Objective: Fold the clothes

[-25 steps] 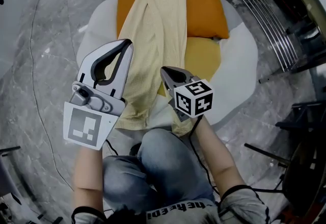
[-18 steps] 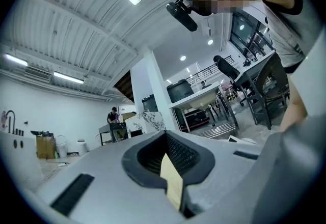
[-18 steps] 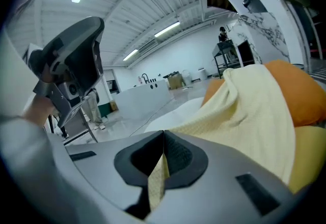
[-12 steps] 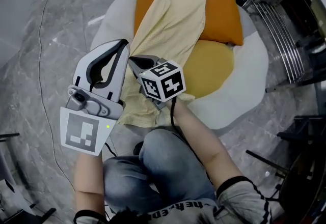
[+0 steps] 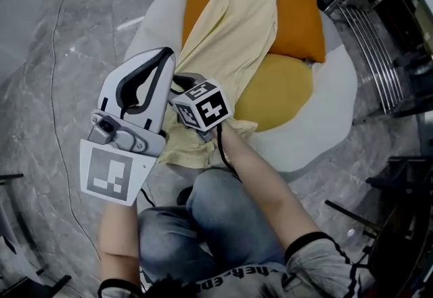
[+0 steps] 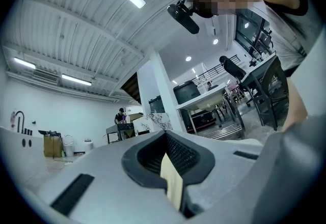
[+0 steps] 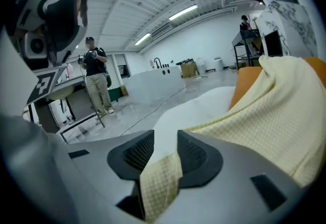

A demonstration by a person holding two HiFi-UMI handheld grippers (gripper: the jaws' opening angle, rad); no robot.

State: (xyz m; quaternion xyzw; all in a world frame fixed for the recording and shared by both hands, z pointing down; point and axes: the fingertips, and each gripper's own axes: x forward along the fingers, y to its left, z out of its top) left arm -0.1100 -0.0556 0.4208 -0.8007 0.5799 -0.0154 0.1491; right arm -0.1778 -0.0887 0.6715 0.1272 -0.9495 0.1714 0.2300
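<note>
Right gripper (image 7: 164, 149): jaws loosened round cloth (image 7: 285, 116)

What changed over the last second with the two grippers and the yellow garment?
The right gripper carried an edge of the yellow garment leftward to the left gripper; its jaws have just been opening, with fabric between them. The left gripper stayed shut on the yellow garment.

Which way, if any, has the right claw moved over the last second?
Yes: leftward across the cloth, from its edge by the yellow cushion to beside the left claw. The right claw's jaws have just been opening, cloth between them.
</note>
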